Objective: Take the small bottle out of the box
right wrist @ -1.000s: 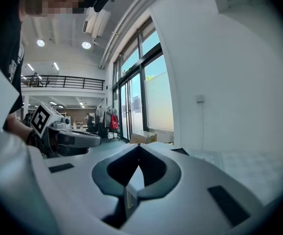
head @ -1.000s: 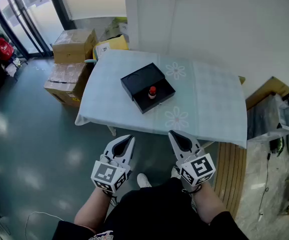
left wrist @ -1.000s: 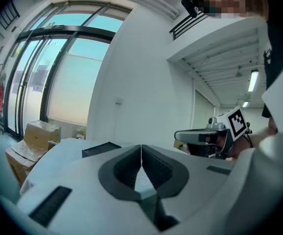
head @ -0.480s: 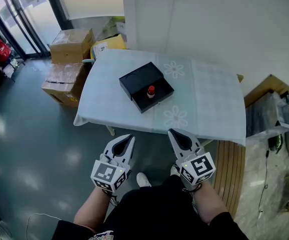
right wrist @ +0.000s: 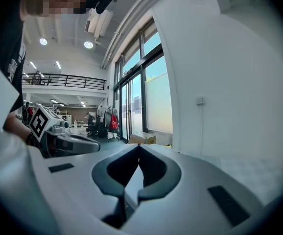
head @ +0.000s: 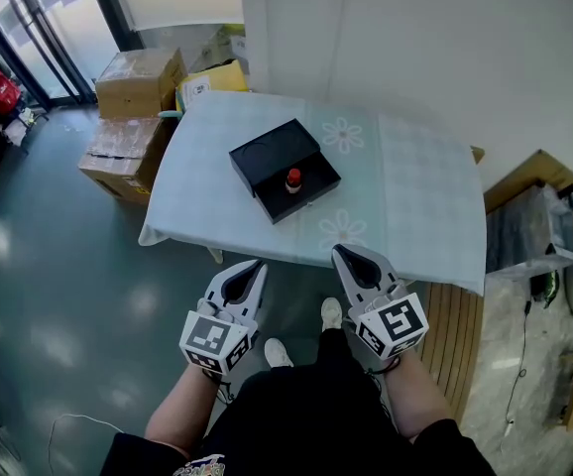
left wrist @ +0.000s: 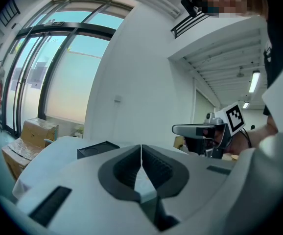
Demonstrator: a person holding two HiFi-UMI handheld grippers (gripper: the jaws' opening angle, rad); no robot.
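Both tongs are clenched with nothing in them. My left gripper [head: 257,266] has its jaws pressed together tip to tip, and the left gripper view shows the pads meeting in one line with nothing between them. My right gripper [head: 340,254] is the same, jaws together and empty in the right gripper view. Both hang side by side in front of my body, over the floor and on my side of the table's near edge.

The table [head: 420,201] has a pale blue cloth with flower prints. The black box [head: 265,150] sits on it left of centre, turned at an angle, and is well apart from both grippers. The small bottle [head: 292,180] has a red cap and stands upright inside the half of the box nearest me. The far half of the box shows a round recess. Nothing touches the bottle.

Left of the table are stacked cardboard cartons [head: 133,87]. A yellow package [head: 212,75] lies by the table's far left corner. My shoes [head: 331,312] are on the floor below the grippers.

The left gripper view catches the box edge and the right gripper off to the side.
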